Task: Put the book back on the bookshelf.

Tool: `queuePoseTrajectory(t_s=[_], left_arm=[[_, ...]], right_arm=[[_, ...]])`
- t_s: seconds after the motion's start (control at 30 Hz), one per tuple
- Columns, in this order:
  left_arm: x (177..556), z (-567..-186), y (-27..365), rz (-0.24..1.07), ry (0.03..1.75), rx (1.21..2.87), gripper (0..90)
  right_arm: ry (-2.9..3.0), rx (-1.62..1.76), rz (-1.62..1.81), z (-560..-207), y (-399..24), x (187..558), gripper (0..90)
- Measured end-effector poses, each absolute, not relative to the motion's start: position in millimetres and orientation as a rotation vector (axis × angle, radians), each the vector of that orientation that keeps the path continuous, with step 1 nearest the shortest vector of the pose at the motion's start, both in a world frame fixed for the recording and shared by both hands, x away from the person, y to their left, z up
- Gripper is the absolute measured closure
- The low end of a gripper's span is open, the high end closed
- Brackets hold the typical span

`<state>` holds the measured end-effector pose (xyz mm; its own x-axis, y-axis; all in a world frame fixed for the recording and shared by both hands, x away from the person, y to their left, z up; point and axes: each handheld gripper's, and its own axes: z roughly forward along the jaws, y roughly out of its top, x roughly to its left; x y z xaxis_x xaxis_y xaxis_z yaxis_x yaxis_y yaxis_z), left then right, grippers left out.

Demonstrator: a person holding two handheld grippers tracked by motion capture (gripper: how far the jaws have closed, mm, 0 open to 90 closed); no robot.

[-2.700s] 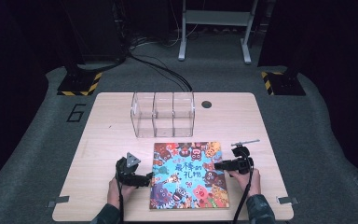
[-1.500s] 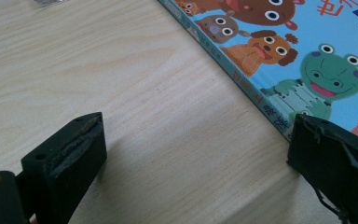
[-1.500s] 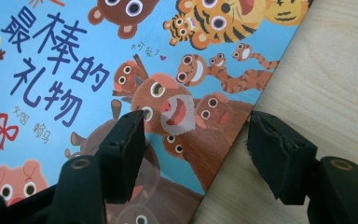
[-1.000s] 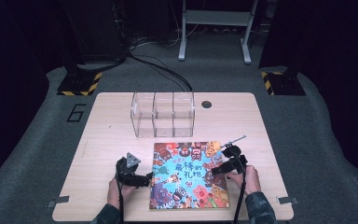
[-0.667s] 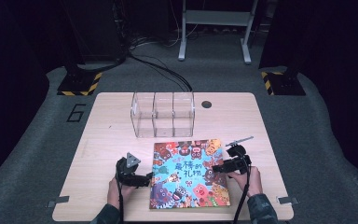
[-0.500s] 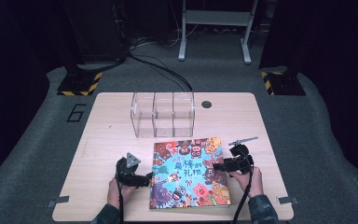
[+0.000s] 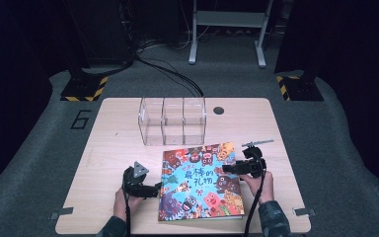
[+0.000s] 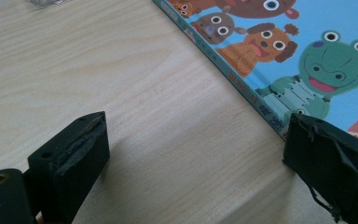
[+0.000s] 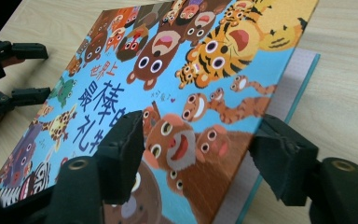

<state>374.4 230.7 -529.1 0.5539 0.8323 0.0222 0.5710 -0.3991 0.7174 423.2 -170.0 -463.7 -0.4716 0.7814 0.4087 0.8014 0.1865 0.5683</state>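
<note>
A colourful picture book point(image 7: 201, 180) with cartoon animals lies flat on the wooden table point(image 7: 108, 138), near the front edge. My left gripper point(image 7: 154, 189) rests open on the table at the book's left edge. In the left gripper view it point(image 8: 196, 158) has one jaw on bare wood and the other against the book's spine point(image 8: 242, 88). My right gripper point(image 7: 231, 170) is open at the book's right edge. In the right gripper view it point(image 9: 200, 149) straddles that edge, one jaw over the cover point(image 9: 177, 93). A pale page point(image 9: 293, 88) peeks out beside the cover.
A clear box point(image 7: 172, 121) with three compartments stands behind the book at mid-table. A small round hole point(image 7: 219, 110) sits in the tabletop at the back. The left gripper point(image 9: 9, 74) also appears far off in the right gripper view.
My right gripper lifted and turned a little at the book's right edge, then settled back low against it. The left gripper has stayed where it was.
</note>
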Motion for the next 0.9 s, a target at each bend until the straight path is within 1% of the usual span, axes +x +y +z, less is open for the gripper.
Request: queuePoseTrajectory(t_s=[0.07,0.17,0.53,0.63,0.7,0.73,0.77,0.9], left_arm=[[374.4,-529.5,230.5,0.506,1.123,2.115,6.3],[374.4,-529.8,230.5,0.508,1.121,2.11,6.6],[374.2,-530.0,230.1,0.507,1.126,2.102,6.7],[374.3,-529.7,230.8,0.508,1.119,2.114,6.7],[374.2,-530.1,230.1,0.507,1.125,2.102,6.7],[374.1,-530.2,229.9,0.506,1.129,2.097,6.7],[374.1,-530.1,229.9,0.506,1.129,2.097,6.8],[374.1,-530.2,229.8,0.506,1.13,2.096,6.8]], right_arm=[[-2.38,-1.616,-1.177,-466.6,-167.8,427.4,33.6],[-2.317,-1.632,-1.197,-471.0,-165.7,434.4,36.4],[-2.315,-1.586,-1.246,-469.5,-153.3,447.2,36.8],[-2.318,-1.575,-1.241,-471.3,-149.8,448.2,40.1],[-2.332,-1.586,-1.234,-471.2,-147.8,447.4,44.5],[-2.318,-1.579,-1.273,-471.2,-149.9,447.0,47.8],[-2.266,-1.565,-1.334,-470.8,-153.1,445.7,53.5],[-2.259,-1.527,-1.4,-467.3,-153.1,442.9,56.2]])
